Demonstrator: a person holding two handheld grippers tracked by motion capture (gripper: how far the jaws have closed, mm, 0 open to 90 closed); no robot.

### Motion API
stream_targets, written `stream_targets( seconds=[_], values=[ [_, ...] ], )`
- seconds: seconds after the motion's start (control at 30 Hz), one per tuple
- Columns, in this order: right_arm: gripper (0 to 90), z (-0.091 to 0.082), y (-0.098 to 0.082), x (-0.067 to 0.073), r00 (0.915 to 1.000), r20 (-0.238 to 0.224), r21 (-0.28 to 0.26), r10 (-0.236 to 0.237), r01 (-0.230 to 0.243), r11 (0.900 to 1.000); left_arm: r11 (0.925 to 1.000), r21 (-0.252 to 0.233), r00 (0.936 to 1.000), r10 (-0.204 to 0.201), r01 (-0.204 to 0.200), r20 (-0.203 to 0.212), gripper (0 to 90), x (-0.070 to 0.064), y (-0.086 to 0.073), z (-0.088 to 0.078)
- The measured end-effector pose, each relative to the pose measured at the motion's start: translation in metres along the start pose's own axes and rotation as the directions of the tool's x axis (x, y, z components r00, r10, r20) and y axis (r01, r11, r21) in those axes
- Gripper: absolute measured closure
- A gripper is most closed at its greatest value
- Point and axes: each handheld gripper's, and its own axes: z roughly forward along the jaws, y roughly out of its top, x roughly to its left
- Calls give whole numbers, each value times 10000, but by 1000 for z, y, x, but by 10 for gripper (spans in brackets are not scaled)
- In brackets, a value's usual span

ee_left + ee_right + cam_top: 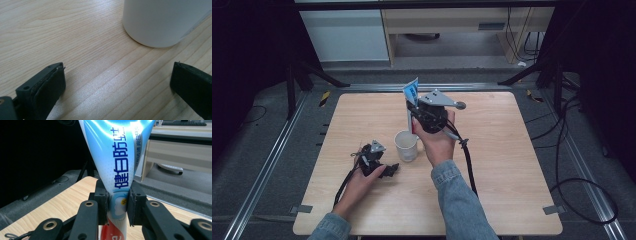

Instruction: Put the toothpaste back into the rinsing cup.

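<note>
A white paper cup [406, 145] stands upright near the middle of the wooden table [512, 165]. My left gripper [388, 170] rests low on the table just left of the cup, open, with nothing between its jaws; in the left gripper view the cup [165, 22] stands just beyond the gripper [117, 82]. My right gripper [416, 111] is raised above and behind the cup, shut on a blue and white toothpaste tube [411, 91] that points upward. In the right gripper view the tube [117, 165] is squeezed between the gripper's [118, 207] two pads.
Grey floor and metal rails surround the table. Tripod legs [312, 70] stand at the back left and back right. A pale cabinet [347, 35] and a wooden desk [452, 25] sit beyond the table. A black cable [469, 165] trails from the right gripper across the table.
</note>
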Motion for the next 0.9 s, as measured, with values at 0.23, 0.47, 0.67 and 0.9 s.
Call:
stream_targets(
  seconds=[0.23, 0.47, 0.67, 0.9],
  values=[
    [733, 4, -1, 7, 9999, -66, -94, -100, 100, 9999, 10000, 2, 10000, 19, -19, -9, 0, 0, 0, 0],
    [734, 7, -4, 14, 9995, -29, -355, -308, 307, 9989, 10000, 22, 10000, 51, -51, -4, 0, 0, 0, 0],
    [733, 9, -9, 17, 9996, -76, -384, -273, 270, 9989, 10000, 25, 10000, 54, -54, -5, 0, 0, 0, 0],
    [733, 11, -15, 19, 9998, -142, -361, -157, 151, 9992, 10000, -7, 10000, 47, -47, -16, 0, 0, 0, 0]
  ],
)
